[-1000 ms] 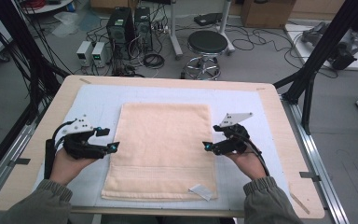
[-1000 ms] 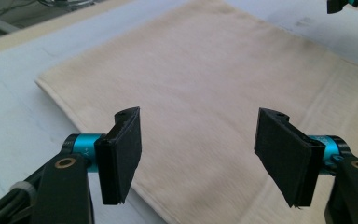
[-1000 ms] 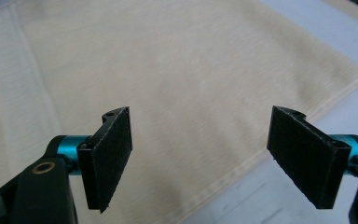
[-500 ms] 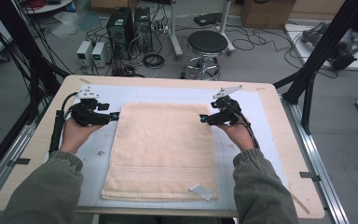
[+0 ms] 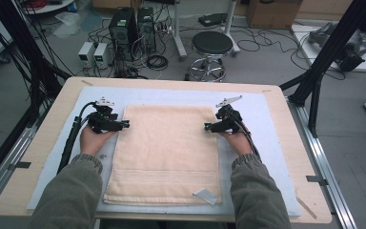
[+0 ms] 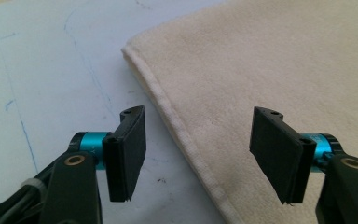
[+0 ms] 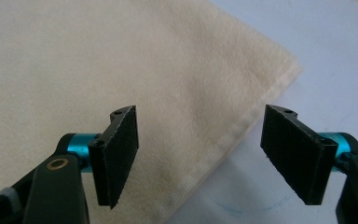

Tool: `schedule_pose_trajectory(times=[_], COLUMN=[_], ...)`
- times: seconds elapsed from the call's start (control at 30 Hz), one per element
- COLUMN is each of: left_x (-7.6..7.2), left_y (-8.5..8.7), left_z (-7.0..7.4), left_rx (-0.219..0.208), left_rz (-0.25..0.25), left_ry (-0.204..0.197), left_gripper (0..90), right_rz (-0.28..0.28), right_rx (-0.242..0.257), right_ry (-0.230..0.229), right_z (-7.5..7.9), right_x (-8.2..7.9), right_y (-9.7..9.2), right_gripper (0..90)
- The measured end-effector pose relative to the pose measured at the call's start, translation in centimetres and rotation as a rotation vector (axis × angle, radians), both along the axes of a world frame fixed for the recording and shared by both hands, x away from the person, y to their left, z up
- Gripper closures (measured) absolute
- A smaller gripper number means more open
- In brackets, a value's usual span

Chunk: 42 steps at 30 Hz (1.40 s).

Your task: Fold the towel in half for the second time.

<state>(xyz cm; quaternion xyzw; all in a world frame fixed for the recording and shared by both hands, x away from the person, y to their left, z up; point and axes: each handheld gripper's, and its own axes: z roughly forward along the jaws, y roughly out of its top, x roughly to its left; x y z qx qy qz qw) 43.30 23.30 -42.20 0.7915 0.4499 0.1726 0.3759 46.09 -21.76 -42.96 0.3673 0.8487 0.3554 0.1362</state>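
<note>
A cream towel (image 5: 167,152) lies flat on the white mat (image 5: 267,119), with a white tag (image 5: 204,194) at its near right corner. My left gripper (image 5: 124,125) sits at the towel's left edge near the far left corner. Its jaws are open and straddle the hem (image 6: 177,121), and the gripper (image 6: 200,140) has been closing slightly with nothing pressed. My right gripper (image 5: 208,127) sits at the right edge near the far right corner. That gripper (image 7: 200,140) is open over the towel (image 7: 74,60) and its hem, and its jaws have just been closing.
The mat covers a wooden table (image 5: 24,186). Beyond its far edge stand a black stool (image 5: 212,45), computer towers (image 5: 128,24) and floor cables. A black frame post (image 5: 324,62) rises at the right; cable bundles hang at the left.
Both hands have moved away from the person along the towel's side edges toward its far corners and come down closer to it.
</note>
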Motion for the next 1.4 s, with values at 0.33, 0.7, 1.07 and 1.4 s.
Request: schedule_pose_trajectory(times=[0.33,0.7,1.07,1.4], left_x=[-0.7,-0.5,-1.7,-7.4], left_y=[-0.1,0.2,1.0,2.7], left_z=[-2.0,-2.1,0.3,2.6], left_rx=[-0.012,-0.151,-0.149,-0.177], left_rz=[0.021,0.011,-0.057,-0.151], left_ry=[-0.003,0.082,0.018,-0.073], left_gripper=[45.6,82.4,84.2,84.1], right_rz=[-0.002,0.07,0.135,0.29], right_rx=[0.026,0.088,0.122,0.115], right_ry=[0.045,0.095,0.035,-0.013], right_z=[-0.9,-0.9,1.7,5.1], right_x=[-0.3,-0.6,-1.7,-6.8], right_y=[0.1,0.3,0.0,-0.3], right_gripper=[44.1,80.9,82.8,82.7])
